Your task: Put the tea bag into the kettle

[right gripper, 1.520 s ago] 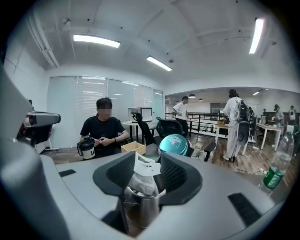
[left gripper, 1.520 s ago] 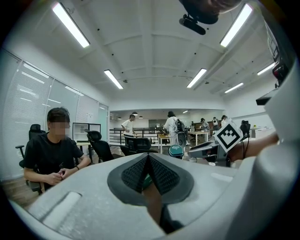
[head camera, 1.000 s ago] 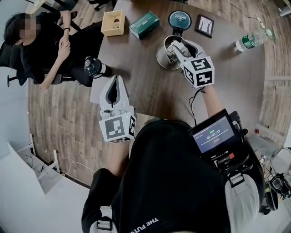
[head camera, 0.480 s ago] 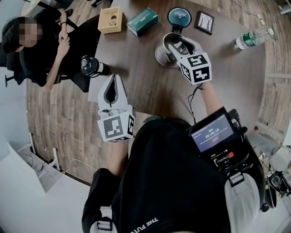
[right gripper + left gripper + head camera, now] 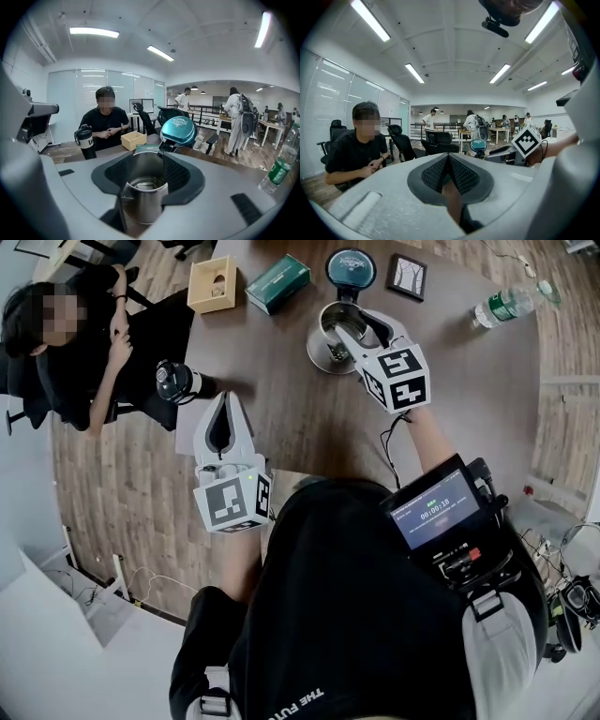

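Two hazards apply from this point. On the right gripper (image 5: 149,168) the jaws have just been opening and now stand released. Nothing is pinched between them, and they sit over the near rim of the open kettle (image 5: 145,208).

1. The thin line (image 5: 121,213) down the kettle's near-left wall may be the bag's string. If it catches on a jaw, withdrawal would drag the bag back out.
2. A low or sideways retreat could strike the rim and shove the kettle across the tabletop (image 5: 281,399).

The tea bag (image 5: 146,183) is judged to be the pale shape on the kettle's bottom, below the jaws and apart from them; this is not certain. The kettle stands toward the tabletop's far edge, with its teal lid (image 5: 178,131) tipped back beyond it. The left gripper (image 5: 449,159) waits at the near-left edge, jaws clenched together and empty.
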{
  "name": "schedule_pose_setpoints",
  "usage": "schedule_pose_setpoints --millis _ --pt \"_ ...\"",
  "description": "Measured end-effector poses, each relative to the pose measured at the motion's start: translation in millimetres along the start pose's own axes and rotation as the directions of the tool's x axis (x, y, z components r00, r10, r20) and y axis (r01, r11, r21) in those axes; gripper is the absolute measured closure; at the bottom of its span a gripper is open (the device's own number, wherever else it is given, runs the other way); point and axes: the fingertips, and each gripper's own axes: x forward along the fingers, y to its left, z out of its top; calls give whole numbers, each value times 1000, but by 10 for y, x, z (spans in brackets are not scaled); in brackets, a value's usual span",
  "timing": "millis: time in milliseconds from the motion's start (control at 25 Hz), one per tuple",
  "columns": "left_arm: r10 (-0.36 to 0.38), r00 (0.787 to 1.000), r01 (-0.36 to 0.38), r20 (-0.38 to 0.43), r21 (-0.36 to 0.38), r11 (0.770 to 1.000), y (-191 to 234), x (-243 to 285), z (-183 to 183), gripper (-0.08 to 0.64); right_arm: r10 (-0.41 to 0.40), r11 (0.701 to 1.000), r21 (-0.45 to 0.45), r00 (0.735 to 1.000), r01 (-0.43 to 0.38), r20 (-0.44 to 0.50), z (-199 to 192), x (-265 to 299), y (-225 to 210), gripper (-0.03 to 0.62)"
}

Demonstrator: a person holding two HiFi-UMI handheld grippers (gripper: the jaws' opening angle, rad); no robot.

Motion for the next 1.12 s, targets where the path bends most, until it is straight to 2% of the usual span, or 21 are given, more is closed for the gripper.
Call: schedule_pose_setpoints --millis 320,440,520,640,760,920,1120 --pt "-80 996 80 35 12 997 -270 -1 124 557 -57 998 25 994 55 97 181 -518 -55 409" --pt "-142 988 141 53 16 990 -434 19 155 557 -128 992 22 985 126 113 155 -780 -130 445" --pt "-189 980 188 61 18 982 -555 35 169 558 -183 983 34 974 180 131 137 -990 -184 512" --pt "-256 964 256 67 18 967 -732 46 170 557 -239 970 73 958 230 157 107 -1312 -206 584" --pt "-329 942 329 59 10 944 -913 36 100 557 -281 958 112 947 266 154 15 -1590 -176 586" --pt "-433 901 433 15 8 902 -1185 -174 -58 557 -354 931 143 926 336 131 -144 -2057 6 586" --pt "-503 864 503 0 26 864 -1497 -398 -189 557 -406 906 179 906 383 119 -403 -2424 90 586"
